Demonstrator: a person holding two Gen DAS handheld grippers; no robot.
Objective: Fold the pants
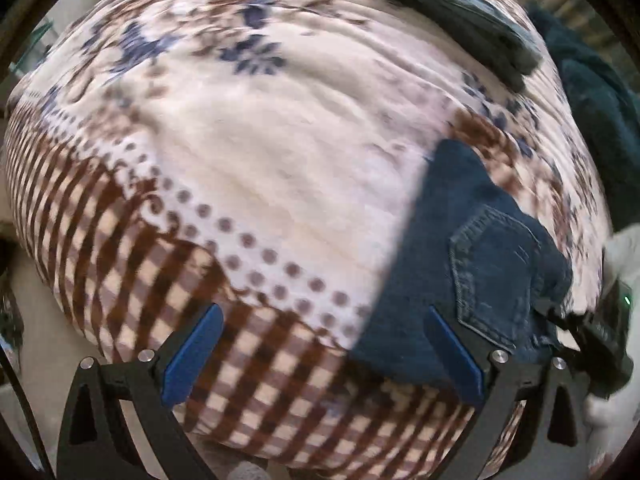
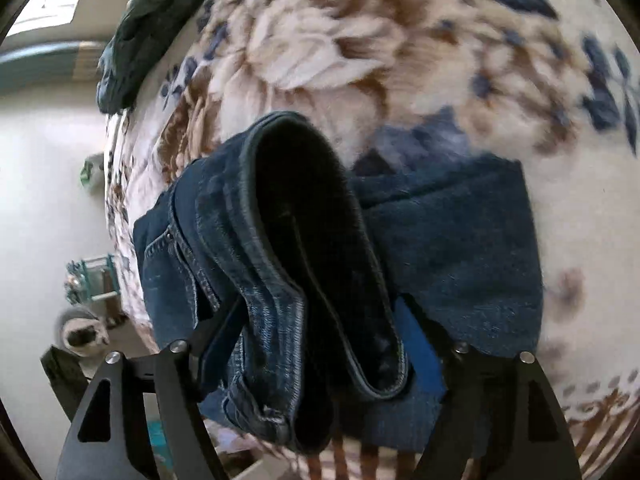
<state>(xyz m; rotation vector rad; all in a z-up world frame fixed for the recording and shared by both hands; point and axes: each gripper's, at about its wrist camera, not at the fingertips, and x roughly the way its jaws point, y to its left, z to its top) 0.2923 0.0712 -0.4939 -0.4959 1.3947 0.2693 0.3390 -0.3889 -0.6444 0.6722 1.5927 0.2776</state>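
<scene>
Hanging over open blanket (image 1: 248, 152), left tongs (image 1: 320, 356) gape beside jeans (image 1: 472, 248).

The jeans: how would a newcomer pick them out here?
Find the floral blanket covering the bed. The jeans lie on it, at the right in the left wrist view. They alone are blue denim with a stitched back pocket; the other garments are darker, near black.

**Dark jeans, partly folded on the bed**

The pants (image 2: 452, 240) are dark blue denim with paler stitching, lying in layers on a floral blanket. A stitched back pocket (image 1: 496, 272) faces up. One thick folded bundle (image 2: 280, 280) rises off the rest, its dark inner side showing.
</scene>
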